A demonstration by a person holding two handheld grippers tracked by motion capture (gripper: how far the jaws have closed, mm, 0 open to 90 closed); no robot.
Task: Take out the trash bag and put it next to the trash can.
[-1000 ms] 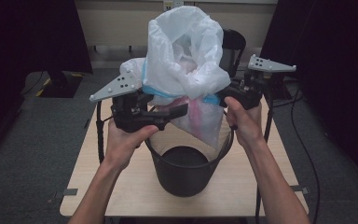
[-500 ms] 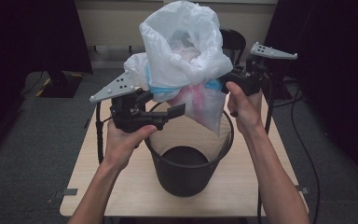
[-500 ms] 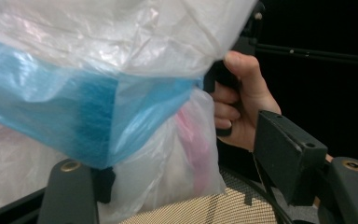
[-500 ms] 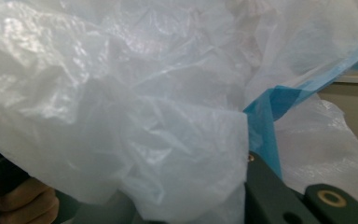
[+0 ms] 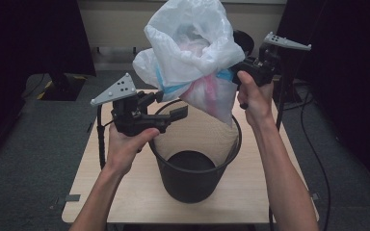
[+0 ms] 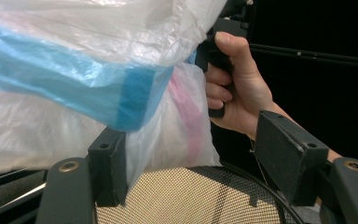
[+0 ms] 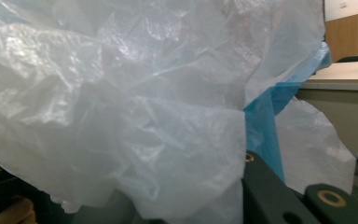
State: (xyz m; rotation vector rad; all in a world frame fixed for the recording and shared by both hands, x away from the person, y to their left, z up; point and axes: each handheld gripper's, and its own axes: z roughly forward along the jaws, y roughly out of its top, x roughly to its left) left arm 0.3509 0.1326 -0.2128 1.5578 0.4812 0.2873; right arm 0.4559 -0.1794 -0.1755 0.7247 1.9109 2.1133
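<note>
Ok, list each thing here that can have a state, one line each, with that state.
plastic bag: lifted above the bin, bunched at its blue band, bottom at the rim.
mesh bin: upright on the table, no liner in it.
left gripper: open, bag beside one jaw.
right gripper: at the bag's blue band; open or shut cannot be told.
table: bears the bin.

The trash bag (image 5: 192,53) is translucent white with a bright blue drawstring band (image 6: 74,88), and pink shows through the plastic just beyond the left gripper's (image 6: 200,158) black fingers (image 6: 286,156). The mesh wastebasket (image 5: 195,166) below them is black, its weave lit tan on the inner wall. The table (image 5: 125,192) is pale wood; both grippers carry grey plates
</note>
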